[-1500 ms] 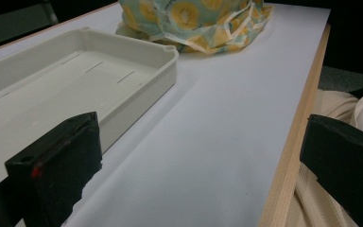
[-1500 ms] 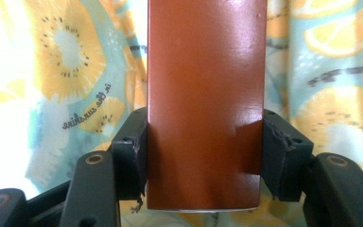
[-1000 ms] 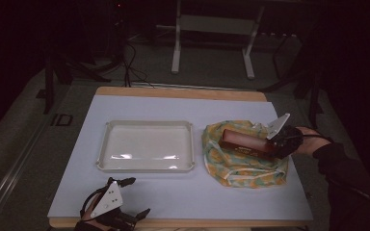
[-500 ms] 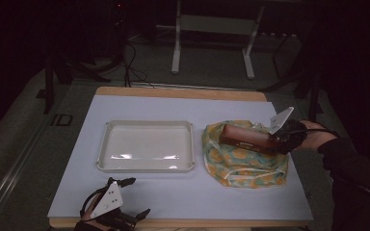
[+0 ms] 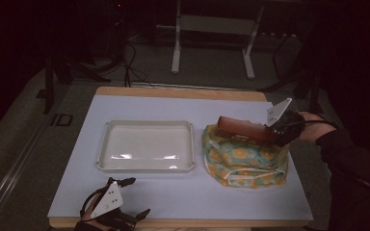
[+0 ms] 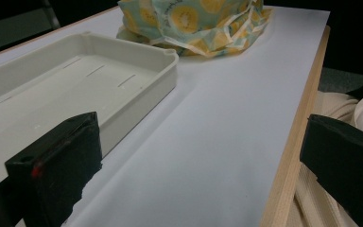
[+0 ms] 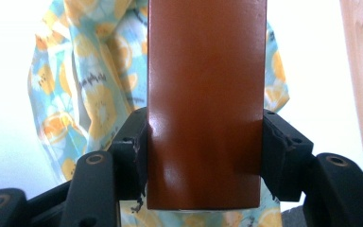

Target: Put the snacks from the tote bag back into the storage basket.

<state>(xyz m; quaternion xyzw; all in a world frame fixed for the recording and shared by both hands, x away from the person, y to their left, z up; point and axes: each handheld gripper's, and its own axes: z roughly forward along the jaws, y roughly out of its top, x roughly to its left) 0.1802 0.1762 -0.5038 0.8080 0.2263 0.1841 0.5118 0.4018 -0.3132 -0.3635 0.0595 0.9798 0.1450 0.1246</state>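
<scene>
So the table is a wooden one with a pale white-lilac sheet covering nearly the whole top, bare wood showing along the far and near edges. The room around it is really dark; past the far edge you can pick out grey floor, some cables and the legs of a light metal stand, and that's about it. Count-wise: one shallow cream tray, empty, sitting left of centre; one cloth bag with an orange-slice print on teal, just beside the tray's right side; one long reddish-brown box; two grippers. The right gripper comes in from the right edge and has its jaws clamped on one end of the brown box, which is held roughly level above the bag's top; the right gripper view shows both black jaws pressed against the box's sides. The left gripper sits at the near edge of the table, jaws spread wide with nothing between them. Hard to make out: the person's right arm blends into the dark background, the left hand is cut off by the bottom of the high view, and I can't tell if the box's underside touches the bag or floats just over it.
</scene>
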